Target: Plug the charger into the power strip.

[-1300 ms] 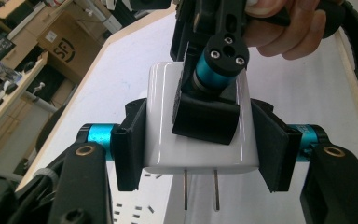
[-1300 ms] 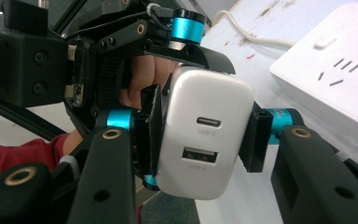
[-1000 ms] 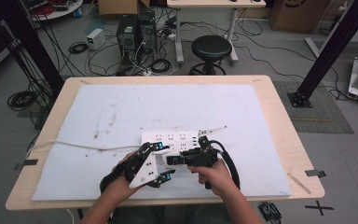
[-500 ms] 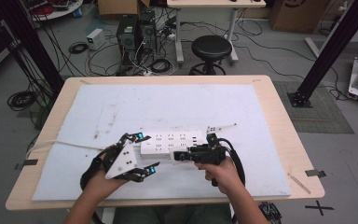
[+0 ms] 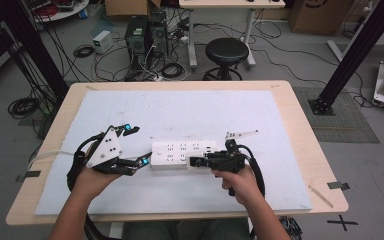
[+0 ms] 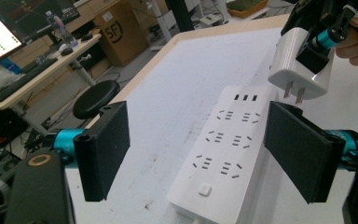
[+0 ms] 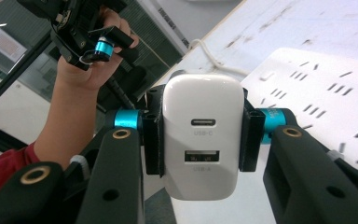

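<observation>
A white power strip [image 5: 182, 152] lies flat on the white mat, with several sockets and a switch [image 6: 205, 190] at its near end. My right gripper [image 7: 200, 130] is shut on a white USB charger [image 7: 203, 154], its pads [image 7: 151, 135] pressing both sides. The charger [image 6: 298, 60] hangs just above the strip's far end, two prongs pointing down. My left gripper [image 5: 136, 145] is raised off the strip's left end. Its jaws have just been opening and now stand wide, gripping nothing. The strip [image 6: 219, 154] lies below and beyond the left gripper [image 6: 205, 154].
The white mat [image 5: 180, 107] covers most of the wooden table [image 5: 305, 150]. The strip's white cord [image 5: 50, 155] runs off to the left edge. A small white bracket [image 5: 241, 134] lies right of the strip. A stool [image 5: 226, 52] and computer gear stand beyond the far edge.
My left gripper has pulled away leftward from the power strip, risen, and its jaws have spread. The right gripper has stayed over the strip with the charger.
</observation>
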Action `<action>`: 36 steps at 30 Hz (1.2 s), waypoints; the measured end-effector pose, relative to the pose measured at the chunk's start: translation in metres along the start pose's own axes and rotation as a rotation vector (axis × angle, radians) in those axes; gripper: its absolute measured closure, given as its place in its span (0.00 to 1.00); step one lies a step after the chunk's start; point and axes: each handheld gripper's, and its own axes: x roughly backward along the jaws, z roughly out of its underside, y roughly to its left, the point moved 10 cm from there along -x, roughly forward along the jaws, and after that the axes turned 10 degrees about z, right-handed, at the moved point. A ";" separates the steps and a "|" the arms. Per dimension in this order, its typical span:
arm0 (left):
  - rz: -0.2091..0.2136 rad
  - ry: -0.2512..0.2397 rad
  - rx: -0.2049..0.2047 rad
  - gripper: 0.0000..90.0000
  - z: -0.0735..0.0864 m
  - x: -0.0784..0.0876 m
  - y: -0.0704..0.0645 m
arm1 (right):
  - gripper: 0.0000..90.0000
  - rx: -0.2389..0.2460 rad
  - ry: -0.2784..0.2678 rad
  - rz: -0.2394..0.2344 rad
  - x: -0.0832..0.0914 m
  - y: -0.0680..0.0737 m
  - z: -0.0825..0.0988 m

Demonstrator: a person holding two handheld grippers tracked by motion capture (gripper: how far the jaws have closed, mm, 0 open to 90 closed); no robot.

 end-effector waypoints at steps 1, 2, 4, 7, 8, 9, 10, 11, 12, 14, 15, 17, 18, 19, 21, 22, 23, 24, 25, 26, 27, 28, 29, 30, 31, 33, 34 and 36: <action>-0.003 0.001 0.004 0.25 0.001 -0.001 0.001 | 0.70 -0.003 -0.013 0.006 0.000 -0.002 -0.002; -0.004 0.006 0.008 0.25 0.002 -0.001 0.001 | 0.70 -0.010 -0.019 0.011 0.000 -0.003 -0.003; -0.004 0.011 0.012 0.25 0.005 -0.001 0.001 | 0.70 -0.018 -0.045 0.032 0.000 -0.008 -0.008; -0.006 0.012 0.018 0.25 0.010 0.000 0.000 | 0.70 -0.006 -0.070 0.062 0.001 -0.015 -0.014; -0.009 0.019 0.018 0.25 0.013 0.001 0.001 | 0.70 0.011 -0.074 0.079 0.000 -0.018 -0.016; -0.011 0.023 0.020 0.25 0.015 0.002 0.001 | 0.70 0.040 -0.071 0.104 0.000 -0.021 -0.019; -0.014 0.022 0.024 0.25 0.016 0.003 0.000 | 0.70 0.063 -0.066 0.122 0.000 -0.023 -0.021; -0.014 0.025 0.027 0.25 0.018 0.004 0.000 | 0.70 0.087 -0.065 0.139 0.000 -0.024 -0.023; -0.017 0.023 0.030 0.25 0.020 0.005 0.000 | 0.70 0.116 -0.062 0.152 0.000 -0.025 -0.025; -0.018 0.028 0.032 0.25 0.023 0.007 0.000 | 0.70 0.184 -0.053 0.192 0.000 -0.029 -0.029; -0.021 0.029 0.033 0.25 0.024 0.008 0.000 | 0.70 0.218 -0.039 0.211 0.000 -0.030 -0.031; -0.026 0.031 0.036 0.25 0.026 0.010 0.001 | 0.70 0.316 -0.022 0.251 -0.001 -0.033 -0.035; -0.026 0.032 0.038 0.25 0.027 0.011 0.001 | 0.70 0.361 -0.012 0.267 -0.001 -0.034 -0.036; -0.026 0.031 0.040 0.25 0.028 0.012 0.001 | 0.70 0.378 0.003 0.275 -0.001 -0.034 -0.038; -0.030 0.038 0.043 0.25 0.030 0.013 0.002 | 0.70 0.450 0.043 0.302 -0.001 -0.036 -0.040; -0.030 0.040 0.045 0.25 0.032 0.013 0.002 | 0.70 0.472 0.062 0.312 -0.001 -0.037 -0.040; -0.028 0.043 0.040 0.25 0.032 0.014 0.002 | 0.70 0.501 0.084 0.320 -0.002 -0.038 -0.041; -0.031 0.038 0.045 0.25 0.033 0.014 0.002 | 0.70 0.529 0.100 0.332 -0.002 -0.039 -0.042; -0.032 0.041 0.045 0.25 0.034 0.014 0.003 | 0.70 0.566 0.127 0.345 -0.002 -0.041 -0.043; -0.033 0.041 0.048 0.25 0.035 0.015 0.003 | 0.70 0.586 0.138 0.345 -0.002 -0.041 -0.045; -0.035 0.038 0.051 0.25 0.035 0.015 0.003 | 0.70 0.602 0.155 0.355 -0.002 -0.042 -0.046; -0.035 0.036 0.054 0.25 0.036 0.016 0.003 | 0.70 0.625 0.177 0.364 -0.001 -0.043 -0.047; -0.036 0.039 0.051 0.25 0.037 0.016 0.003 | 0.70 0.648 0.197 0.370 -0.001 -0.044 -0.049; -0.037 0.040 0.053 0.25 0.037 0.017 0.003 | 0.70 0.669 0.209 0.369 -0.001 -0.045 -0.050; -0.038 0.038 0.054 0.25 0.038 0.017 0.004 | 0.70 0.686 0.232 0.381 -0.001 -0.046 -0.052; -0.039 0.038 0.058 0.25 0.039 0.018 0.003 | 0.70 0.734 0.275 0.390 -0.002 -0.048 -0.054; -0.039 0.039 0.058 0.25 0.040 0.018 0.003 | 0.70 0.757 0.281 0.394 -0.003 -0.049 -0.056; -0.040 0.040 0.058 0.25 0.042 0.018 0.003 | 0.70 0.791 0.333 0.401 -0.004 -0.050 -0.058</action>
